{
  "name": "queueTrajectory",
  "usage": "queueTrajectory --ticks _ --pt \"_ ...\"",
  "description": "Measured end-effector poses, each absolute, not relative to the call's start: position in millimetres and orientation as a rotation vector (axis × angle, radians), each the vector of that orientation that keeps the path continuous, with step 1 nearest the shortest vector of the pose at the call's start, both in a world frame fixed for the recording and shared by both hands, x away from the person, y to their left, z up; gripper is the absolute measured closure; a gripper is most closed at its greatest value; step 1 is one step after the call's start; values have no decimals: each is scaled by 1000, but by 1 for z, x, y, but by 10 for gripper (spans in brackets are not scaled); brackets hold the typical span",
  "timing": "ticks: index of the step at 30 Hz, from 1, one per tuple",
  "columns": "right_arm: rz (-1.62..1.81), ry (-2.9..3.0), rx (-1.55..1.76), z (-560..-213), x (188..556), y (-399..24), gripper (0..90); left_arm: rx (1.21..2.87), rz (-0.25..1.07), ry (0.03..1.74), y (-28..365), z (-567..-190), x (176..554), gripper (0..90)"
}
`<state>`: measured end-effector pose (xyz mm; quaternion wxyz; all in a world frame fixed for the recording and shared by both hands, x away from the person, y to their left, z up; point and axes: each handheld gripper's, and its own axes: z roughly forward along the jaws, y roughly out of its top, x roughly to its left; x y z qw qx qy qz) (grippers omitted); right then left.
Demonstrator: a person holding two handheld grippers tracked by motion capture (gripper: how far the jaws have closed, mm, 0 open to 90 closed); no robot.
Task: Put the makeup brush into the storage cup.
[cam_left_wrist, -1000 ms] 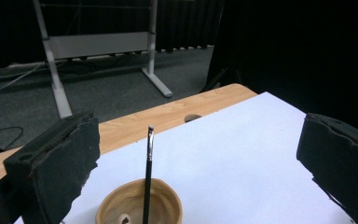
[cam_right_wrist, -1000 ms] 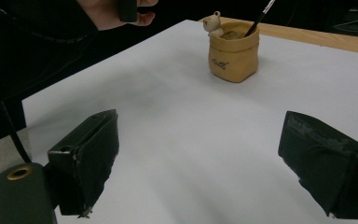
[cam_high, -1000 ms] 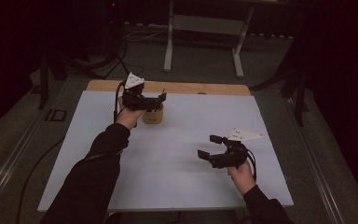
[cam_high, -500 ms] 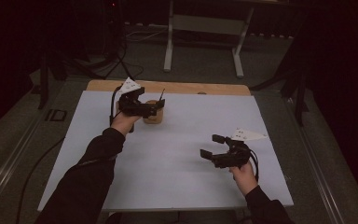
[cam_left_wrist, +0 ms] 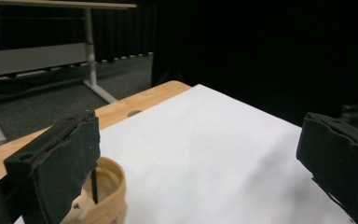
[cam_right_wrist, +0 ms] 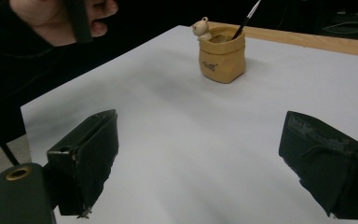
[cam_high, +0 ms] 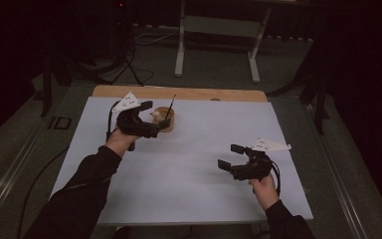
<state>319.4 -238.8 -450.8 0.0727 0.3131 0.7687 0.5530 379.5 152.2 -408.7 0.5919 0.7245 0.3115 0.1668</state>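
Over near the far edge of the worktop (cam_high: 199, 164), a bit left of centre, sits a little tan pot (cam_right_wrist: 222, 55) shaped like a rolled-down sack, standing upright with its mouth facing up. It has a tiny bear figure (cam_right_wrist: 200, 28) perched on its rim and some small dark lettering on the front that I can't read. A thin dark brush (cam_right_wrist: 247, 18) stands in it, so its long axis runs mostly up and down but leans: from the right gripper view the top end tilts up and to the right, away from the bear.

Left hand-held gripper (cam_high: 155, 119) is right at the pot, jaws spread wide apart with nothing between them. From its own view, one jaw is just beside the pot's rim, and I can't tell if it touches; the other jaw hangs over bare white surface. The person's left hand (cam_high: 122, 139) holds it from behind.

Right hand-held gripper (cam_high: 231, 157) is well apart from all that, low over the near right part of the worktop, jaws also wide open and gripping nothing, pointed roughly toward the pot.
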Motion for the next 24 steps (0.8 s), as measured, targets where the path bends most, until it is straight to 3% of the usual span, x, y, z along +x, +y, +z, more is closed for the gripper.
queueTrajectory --ticks 24 --pt "1648 2275 937 -453 315 -252 119 1750 298 557 168 -428 321 0"
